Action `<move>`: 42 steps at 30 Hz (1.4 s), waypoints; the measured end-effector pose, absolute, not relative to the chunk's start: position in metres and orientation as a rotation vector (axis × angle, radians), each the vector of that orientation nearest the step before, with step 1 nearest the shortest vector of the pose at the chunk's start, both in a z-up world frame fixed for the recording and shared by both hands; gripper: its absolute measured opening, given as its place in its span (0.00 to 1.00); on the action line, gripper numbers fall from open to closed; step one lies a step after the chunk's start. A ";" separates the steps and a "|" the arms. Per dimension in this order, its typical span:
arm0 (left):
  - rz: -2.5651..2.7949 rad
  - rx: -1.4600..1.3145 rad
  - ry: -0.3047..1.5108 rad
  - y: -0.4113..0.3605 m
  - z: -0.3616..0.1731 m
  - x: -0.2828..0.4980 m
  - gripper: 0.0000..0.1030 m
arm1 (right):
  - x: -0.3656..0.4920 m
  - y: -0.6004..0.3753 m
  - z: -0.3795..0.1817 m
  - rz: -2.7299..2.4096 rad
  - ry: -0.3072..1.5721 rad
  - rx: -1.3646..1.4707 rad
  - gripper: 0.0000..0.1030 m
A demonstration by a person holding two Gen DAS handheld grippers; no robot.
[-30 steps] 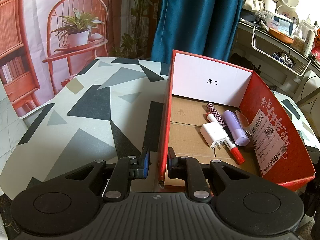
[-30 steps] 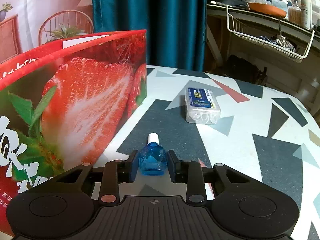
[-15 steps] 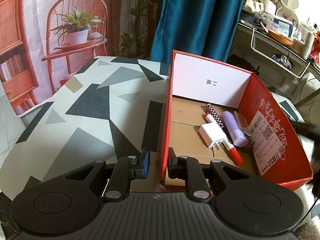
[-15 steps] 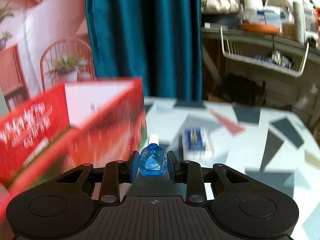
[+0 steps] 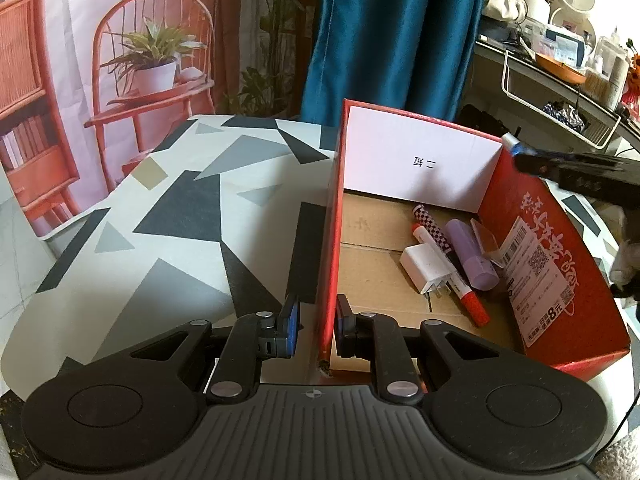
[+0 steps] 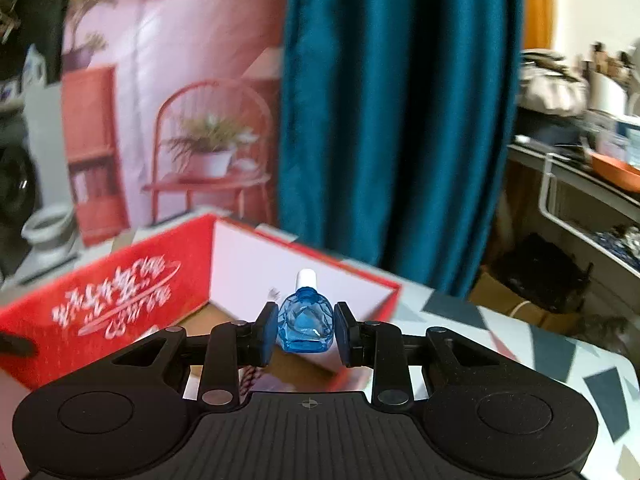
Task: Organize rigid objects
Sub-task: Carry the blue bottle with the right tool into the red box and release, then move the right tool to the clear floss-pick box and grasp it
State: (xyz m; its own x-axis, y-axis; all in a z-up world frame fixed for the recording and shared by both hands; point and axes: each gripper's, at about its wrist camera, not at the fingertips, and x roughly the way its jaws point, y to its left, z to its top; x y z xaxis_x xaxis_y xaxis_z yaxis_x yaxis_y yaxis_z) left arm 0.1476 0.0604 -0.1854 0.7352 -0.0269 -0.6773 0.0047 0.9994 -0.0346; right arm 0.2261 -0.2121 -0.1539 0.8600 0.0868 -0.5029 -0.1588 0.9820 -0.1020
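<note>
While the red box's side wall [image 5: 326, 240] is pinched by the left gripper [image 5: 317, 326], the small blue bottle [image 6: 306, 318] clamped in the right gripper [image 6: 306, 330] above the box could be dropped outside if released early.

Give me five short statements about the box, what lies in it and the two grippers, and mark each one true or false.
1. The right gripper holds a blue bottle with a white cap. True.
2. The left gripper is clamped on the red marker. False: its jaws close on the left wall of the red box; the red-capped marker lies inside.
3. A white charger plug lies on the box floor. True.
4. The box is empty. False: it holds the plug, the marker, a checkered pen and a purple tube.
5. The blue bottle lies on the box floor. False: it is held in the air over the box.
</note>
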 end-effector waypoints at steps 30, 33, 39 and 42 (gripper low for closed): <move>-0.014 -0.046 0.746 0.060 -0.186 0.149 0.19 | 0.190 -0.307 -0.178 -0.096 0.390 0.136 1.00; -0.013 -0.040 0.746 0.060 -0.186 0.149 0.19 | 0.196 -0.325 -0.200 -0.155 0.442 0.140 1.00; -0.011 -0.038 0.750 0.061 -0.186 0.149 0.21 | 0.222 -0.336 -0.236 -0.202 0.550 0.097 0.96; -0.012 -0.033 0.750 0.061 -0.186 0.149 0.21 | 0.242 -0.335 -0.251 -0.232 0.620 0.091 0.88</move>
